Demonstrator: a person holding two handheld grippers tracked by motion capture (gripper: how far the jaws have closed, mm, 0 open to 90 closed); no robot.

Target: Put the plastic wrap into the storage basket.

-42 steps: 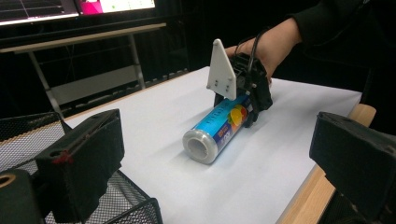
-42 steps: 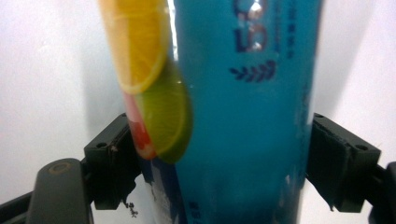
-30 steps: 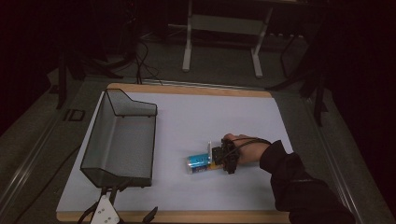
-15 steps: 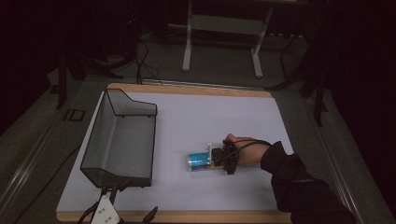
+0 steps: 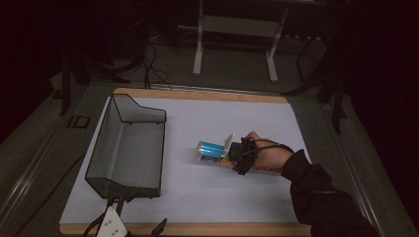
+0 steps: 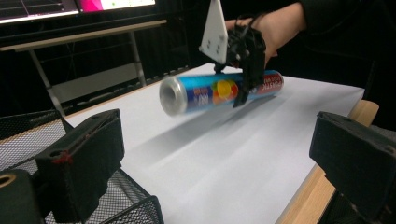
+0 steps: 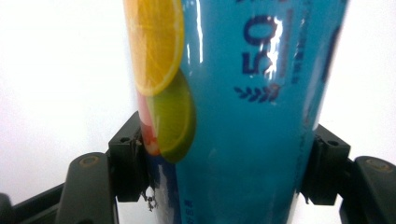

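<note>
The can (image 5: 211,150) lies sideways between the jaws of the right gripper (image 5: 236,156), above the table (image 5: 207,197). The basket (image 5: 127,148) sits well to that gripper's left, with the left gripper (image 5: 112,224) at its near end.

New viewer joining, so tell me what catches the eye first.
A bright blue can with fruit pictures, held lying sideways just above the white table in the right gripper, right of centre. At the table's left stands a dark mesh basket, with the left gripper open beside its near end.

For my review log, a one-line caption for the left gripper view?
Right gripper lifts a blue can sideways above the white table.
</note>
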